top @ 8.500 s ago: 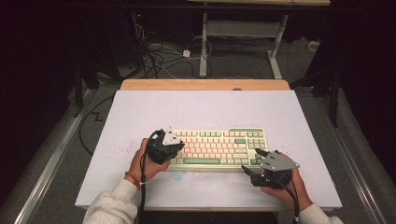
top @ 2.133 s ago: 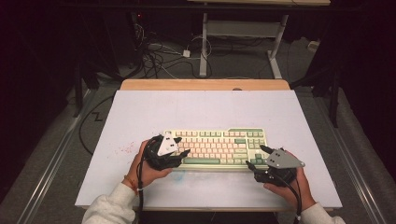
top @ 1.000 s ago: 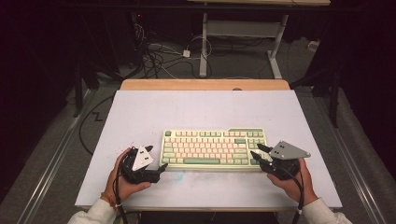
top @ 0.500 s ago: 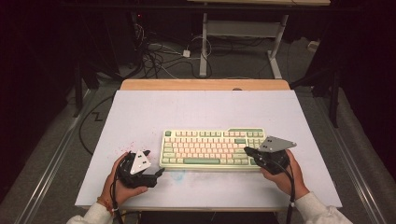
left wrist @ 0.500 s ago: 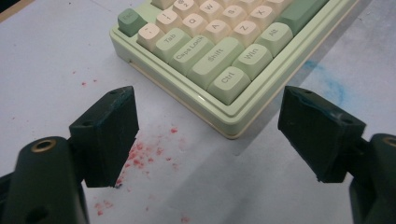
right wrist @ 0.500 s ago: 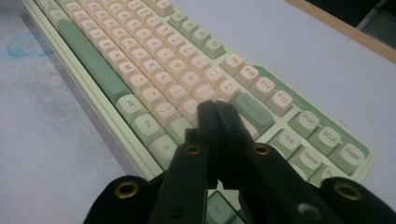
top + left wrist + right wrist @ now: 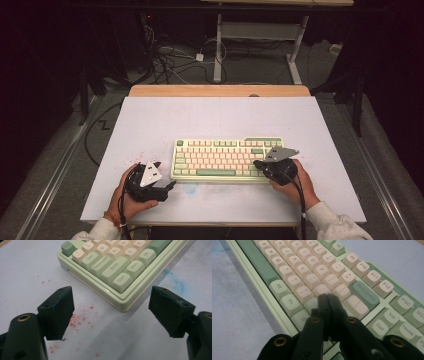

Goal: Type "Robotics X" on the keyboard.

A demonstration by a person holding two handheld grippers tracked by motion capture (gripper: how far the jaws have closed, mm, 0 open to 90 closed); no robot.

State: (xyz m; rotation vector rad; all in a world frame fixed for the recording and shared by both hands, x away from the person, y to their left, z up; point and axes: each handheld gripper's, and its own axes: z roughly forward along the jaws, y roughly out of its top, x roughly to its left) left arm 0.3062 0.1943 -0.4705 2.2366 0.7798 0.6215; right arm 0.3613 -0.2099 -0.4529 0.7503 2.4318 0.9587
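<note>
White table [image 7: 220, 120], red and blue stains | green-cream keyboard [image 7: 225, 157] | left gripper [image 7: 169, 186] jaws apart, empty | right gripper [image 7: 256, 163] jaws together over keys | cables on dark floor [image 7: 175, 60]

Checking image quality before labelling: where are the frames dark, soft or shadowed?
High view: dark surround, evenly lit table. Left gripper view: sharp keyboard, its shadow on the table. Right gripper view: near jaws of the right gripper soft, far keys blurred.
</note>
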